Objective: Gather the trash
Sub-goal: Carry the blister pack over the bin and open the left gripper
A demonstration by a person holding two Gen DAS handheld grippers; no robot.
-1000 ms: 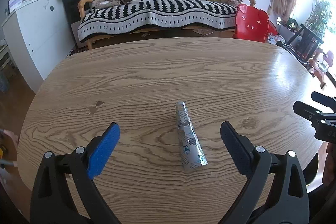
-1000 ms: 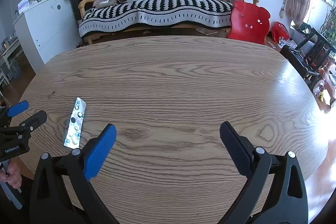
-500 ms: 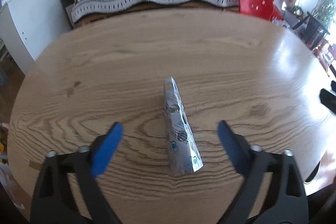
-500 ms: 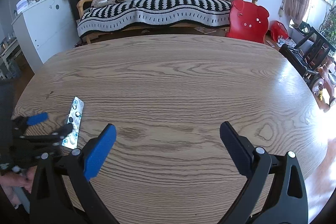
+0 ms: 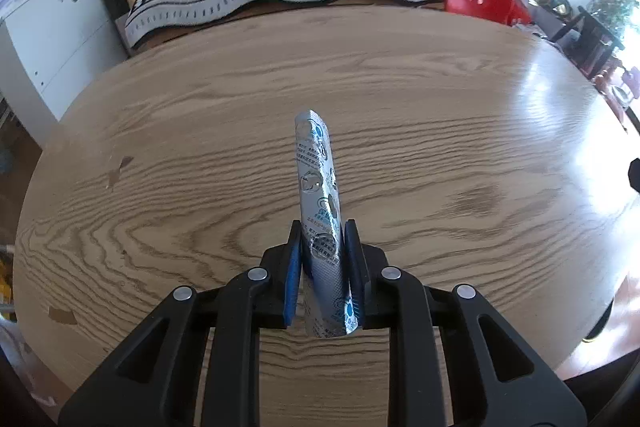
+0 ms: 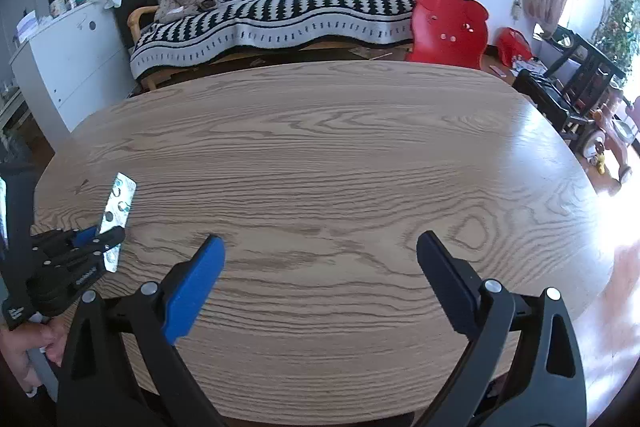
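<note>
A silver foil blister pack [image 5: 316, 187] with blue print lies lengthwise on the oval wooden table [image 5: 440, 99]. My left gripper [image 5: 323, 247] is shut on the near end of the pack, one pad on each long edge. In the right wrist view the pack [image 6: 116, 211] shows at the table's left side with the left gripper [image 6: 96, 237] clamped on it. My right gripper [image 6: 320, 267] is open and empty above the near middle of the table [image 6: 340, 147].
A sofa under a black-and-white striped blanket [image 6: 280, 15] stands beyond the table. A red child's chair [image 6: 448, 27] is at the far right edge. A white cabinet [image 6: 68, 63] stands at the left. Dark chairs and toys [image 6: 580, 99] are at the right.
My left gripper moved forward over the blister pack and closed on its near end. My right gripper stayed open and nearly still.
</note>
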